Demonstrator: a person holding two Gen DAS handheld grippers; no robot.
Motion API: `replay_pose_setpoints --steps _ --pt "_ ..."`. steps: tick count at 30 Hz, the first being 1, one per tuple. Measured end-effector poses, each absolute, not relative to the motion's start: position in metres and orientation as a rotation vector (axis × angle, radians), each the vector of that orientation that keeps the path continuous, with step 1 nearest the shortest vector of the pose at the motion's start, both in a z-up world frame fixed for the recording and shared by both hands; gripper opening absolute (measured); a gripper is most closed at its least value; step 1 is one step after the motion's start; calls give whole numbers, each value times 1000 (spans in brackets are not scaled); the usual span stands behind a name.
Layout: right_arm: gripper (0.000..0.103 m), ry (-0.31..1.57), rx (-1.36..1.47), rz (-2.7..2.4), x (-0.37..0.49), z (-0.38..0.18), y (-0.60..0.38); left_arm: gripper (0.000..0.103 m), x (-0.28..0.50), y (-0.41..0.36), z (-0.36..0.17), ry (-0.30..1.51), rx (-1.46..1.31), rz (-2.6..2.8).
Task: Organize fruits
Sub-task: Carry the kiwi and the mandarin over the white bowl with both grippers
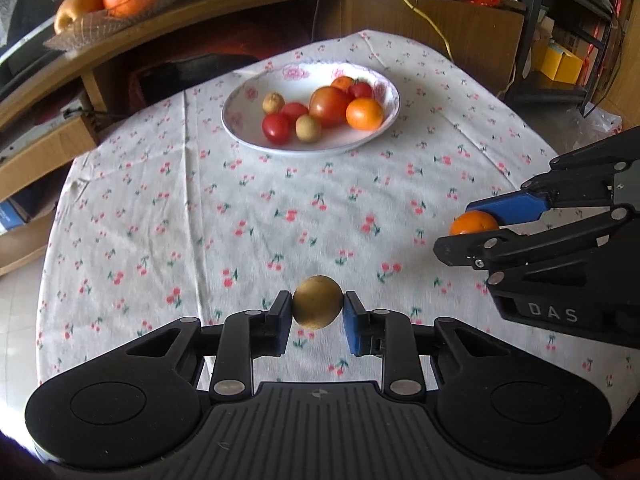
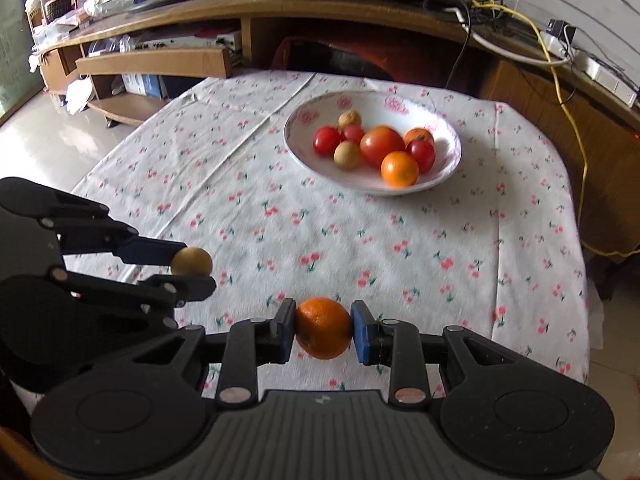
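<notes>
The left gripper (image 1: 317, 309) is clamped on a small tan round fruit (image 1: 317, 302), seated squarely between its two pads at the lower centre of the left wrist frame, above the cherry-print tablecloth (image 1: 248, 216). The right gripper (image 2: 323, 328) is clamped on a small orange (image 2: 323, 328) in the same manner, at the lower centre of the right wrist frame; this gripper also appears at the right edge of the left wrist frame. The white bowl (image 1: 240, 100), at upper centre of both frames, holds two oranges, tomatoes and two more tan fruits, well apart from both grippers.
</notes>
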State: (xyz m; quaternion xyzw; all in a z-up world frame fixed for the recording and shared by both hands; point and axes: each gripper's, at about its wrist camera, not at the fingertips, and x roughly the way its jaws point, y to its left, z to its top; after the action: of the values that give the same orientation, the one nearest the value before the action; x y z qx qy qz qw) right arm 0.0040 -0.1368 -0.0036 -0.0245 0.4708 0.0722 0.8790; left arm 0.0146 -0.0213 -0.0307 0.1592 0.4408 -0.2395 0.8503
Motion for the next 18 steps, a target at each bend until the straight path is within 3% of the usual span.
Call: replay_pose_setpoints --steps 18 --pt "30 924 -40 111 30 12 -145 35 40 -41 -16 880 341 -515"
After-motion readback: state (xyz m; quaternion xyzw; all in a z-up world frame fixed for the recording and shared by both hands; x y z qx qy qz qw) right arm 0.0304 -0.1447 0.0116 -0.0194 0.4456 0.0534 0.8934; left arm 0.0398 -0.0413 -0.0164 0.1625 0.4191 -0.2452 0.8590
